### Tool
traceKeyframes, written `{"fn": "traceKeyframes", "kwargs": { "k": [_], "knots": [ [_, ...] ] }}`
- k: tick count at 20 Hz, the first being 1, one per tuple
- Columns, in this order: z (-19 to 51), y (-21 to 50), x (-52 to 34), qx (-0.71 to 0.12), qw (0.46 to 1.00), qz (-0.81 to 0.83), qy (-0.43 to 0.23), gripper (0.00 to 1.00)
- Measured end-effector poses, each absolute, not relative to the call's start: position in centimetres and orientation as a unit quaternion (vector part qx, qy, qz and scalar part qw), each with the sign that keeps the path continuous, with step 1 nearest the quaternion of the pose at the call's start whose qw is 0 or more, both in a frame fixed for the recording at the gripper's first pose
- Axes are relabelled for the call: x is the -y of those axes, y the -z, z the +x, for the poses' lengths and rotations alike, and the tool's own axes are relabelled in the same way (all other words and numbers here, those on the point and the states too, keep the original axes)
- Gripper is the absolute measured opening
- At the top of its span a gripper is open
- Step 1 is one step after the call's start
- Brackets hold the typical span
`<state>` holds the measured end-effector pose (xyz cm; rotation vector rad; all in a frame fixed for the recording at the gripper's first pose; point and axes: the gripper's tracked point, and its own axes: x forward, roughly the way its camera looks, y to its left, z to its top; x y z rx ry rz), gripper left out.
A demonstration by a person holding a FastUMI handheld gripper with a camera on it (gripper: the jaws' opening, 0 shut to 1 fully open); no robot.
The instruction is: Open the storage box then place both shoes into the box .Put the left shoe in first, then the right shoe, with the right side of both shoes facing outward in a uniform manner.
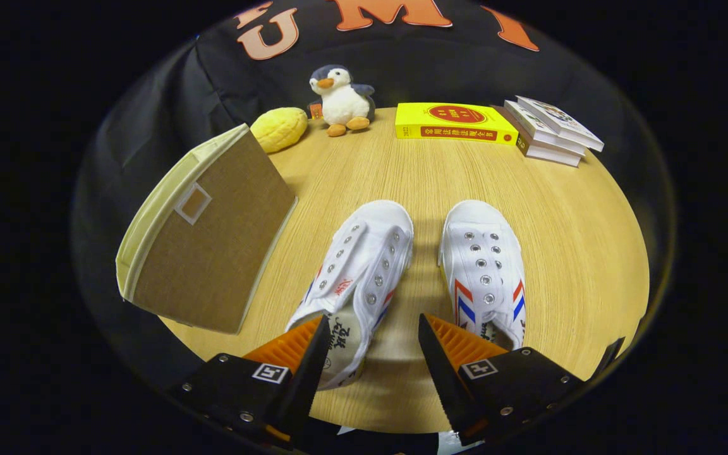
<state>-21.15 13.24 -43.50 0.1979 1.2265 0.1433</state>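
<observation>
I have the gripper point(373, 341) low in the frame with its fingers spread wide and nothing held between them. Bare wooden tabletop point(566, 253) shows through the gap.

Two white canvas shoes lie on the table with their toes pointing away from me. The left-hand shoe point(354, 278) sits at centre frame, angled a little to the right at the toe; its heel end lies just behind the tip of my left finger point(294, 344), which overlaps it in the picture. The right-hand shoe point(484, 272), with red and blue stripes on its side, lies just right of centre, its heel partly hidden behind my right finger point(459, 344). The two shoes are near each other but apart.

The storage box point(206, 246) fills the left of the frame, brown fabric with cream trim and a small label window, its lid closed.

Along the far edge, upper frame: a yellow peanut-shaped plush point(280, 128), a penguin plush point(342, 100), a yellow book point(455, 121) lying flat, and a stack of books point(553, 129) at upper right.
</observation>
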Motion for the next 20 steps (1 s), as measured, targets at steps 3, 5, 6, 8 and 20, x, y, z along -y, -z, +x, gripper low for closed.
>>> {"fn": "traceKeyframes", "kwargs": {
  "k": [3, 5, 6, 8, 20],
  "knots": [
    [-20.8, 44.6, -12.8, -0.569, 0.815, 0.090, -0.058, 0.84],
    [-20.1, 45.4, -12.9, -0.559, 0.822, 0.094, -0.051, 0.79],
    [-19.6, 45.9, -13.0, -0.552, 0.828, 0.089, -0.048, 0.76],
    [-18.9, 46.7, -12.9, -0.538, 0.839, 0.072, -0.048, 0.71],
    [-15.4, 47.8, -12.9, -0.503, 0.859, 0.100, -0.006, 0.31]
  ]
}}
